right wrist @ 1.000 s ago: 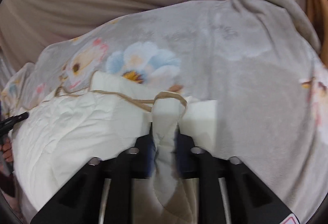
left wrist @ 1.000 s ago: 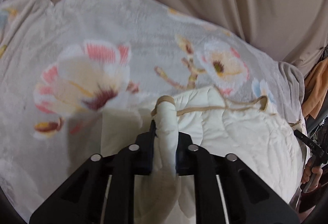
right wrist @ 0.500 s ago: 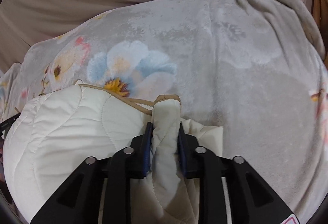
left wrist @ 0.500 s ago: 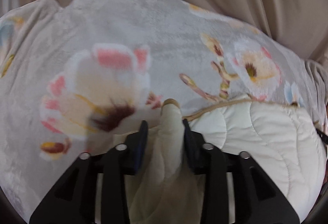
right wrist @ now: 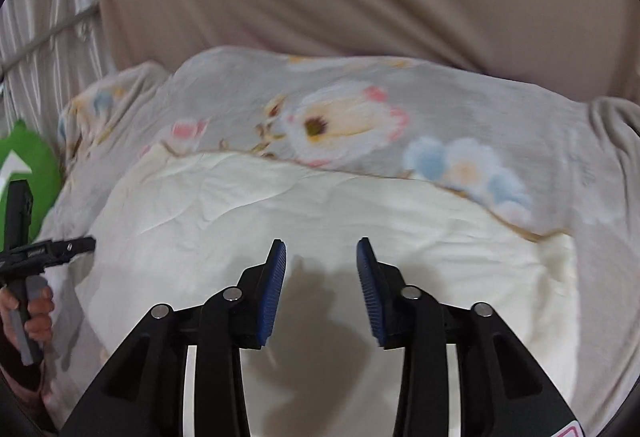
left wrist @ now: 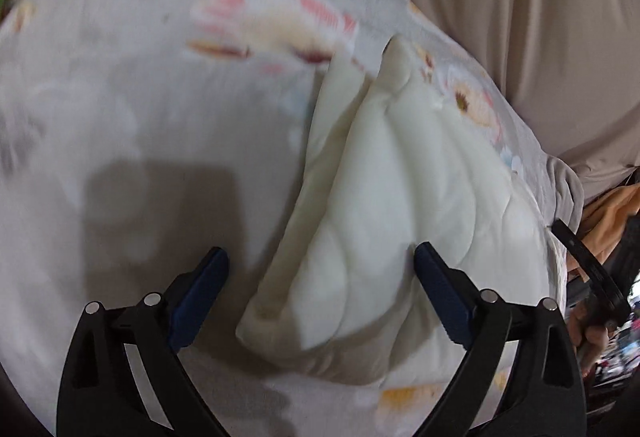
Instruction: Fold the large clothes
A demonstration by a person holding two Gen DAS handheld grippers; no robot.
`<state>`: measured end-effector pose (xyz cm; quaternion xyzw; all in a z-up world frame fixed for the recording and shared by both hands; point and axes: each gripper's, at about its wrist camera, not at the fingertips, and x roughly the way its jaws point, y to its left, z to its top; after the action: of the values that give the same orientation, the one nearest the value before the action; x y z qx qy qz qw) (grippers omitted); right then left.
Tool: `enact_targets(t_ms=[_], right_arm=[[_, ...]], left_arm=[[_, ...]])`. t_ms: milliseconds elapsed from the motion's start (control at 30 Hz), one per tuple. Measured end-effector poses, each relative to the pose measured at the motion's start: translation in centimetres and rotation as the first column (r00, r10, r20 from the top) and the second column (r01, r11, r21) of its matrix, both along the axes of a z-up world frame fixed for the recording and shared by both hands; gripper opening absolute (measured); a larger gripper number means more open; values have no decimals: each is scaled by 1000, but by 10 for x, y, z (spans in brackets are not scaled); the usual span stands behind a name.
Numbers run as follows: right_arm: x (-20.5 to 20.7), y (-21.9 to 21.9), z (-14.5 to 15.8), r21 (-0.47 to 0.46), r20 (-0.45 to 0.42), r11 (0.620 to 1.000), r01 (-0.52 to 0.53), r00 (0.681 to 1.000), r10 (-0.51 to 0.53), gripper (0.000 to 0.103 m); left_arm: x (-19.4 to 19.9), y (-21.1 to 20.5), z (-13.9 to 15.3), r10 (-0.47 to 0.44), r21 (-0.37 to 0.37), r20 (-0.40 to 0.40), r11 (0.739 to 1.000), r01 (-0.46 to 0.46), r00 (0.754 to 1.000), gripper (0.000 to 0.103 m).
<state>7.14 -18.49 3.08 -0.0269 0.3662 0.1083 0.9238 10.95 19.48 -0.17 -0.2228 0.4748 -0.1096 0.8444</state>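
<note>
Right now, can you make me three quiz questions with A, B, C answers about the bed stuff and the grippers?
1. Where does the cream quilt lie?
A. on the flowered blanket
B. on the floor
C. on a chair

2. What colour are the pads on the right gripper?
A. red
B. blue
C. yellow

3. How is the left gripper right now?
A. shut on the quilt
B. shut on the blanket
C. open

Answers:
1 A, the blanket shows all around the quilt.
2 B, both pads are blue.
3 C, its jaws have just been opening and stand wide, with the folded quilt lying loose between them.
</note>
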Motion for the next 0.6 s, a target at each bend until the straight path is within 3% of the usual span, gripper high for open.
enact_targets(t_ms=[133,233,300,367,433,467,500,600], right_arm=[[29,20,-41,-11,-120,1000,-7,993,6,28],[30,23,-55,-28,-105,1000,-6,994,3,27],[28,27,-59,-58,-86,998,-4,996,-1,27],[27,31,-61,-88,-70,996,-3,998,-3,28],[26,31,-60,-95,-66,995,-9,998,3,28],[27,28,-59,-88,-67,996,-9,998,4,28],[25,26,-55,-74,-63,997,-5,998,0,28],[4,18,-37,36,-48,999,0,999,2,27]], left_arm=[[-4,-7,3,-5,9,38,1000,5,999,93],[2,-20,2,-52,-26,27,998,52,998,93],[6,-30,5,-57,-1,42,998,57,997,91],[7,-37,10,-67,-8,56,998,68,996,72],[7,-42,20,-66,-11,72,998,67,995,40],[4,-42,30,-59,10,93,998,58,994,31],[-1,-42,41,-58,13,121,998,56,991,25],[-14,-41,67,-75,-14,190,997,79,979,22]])
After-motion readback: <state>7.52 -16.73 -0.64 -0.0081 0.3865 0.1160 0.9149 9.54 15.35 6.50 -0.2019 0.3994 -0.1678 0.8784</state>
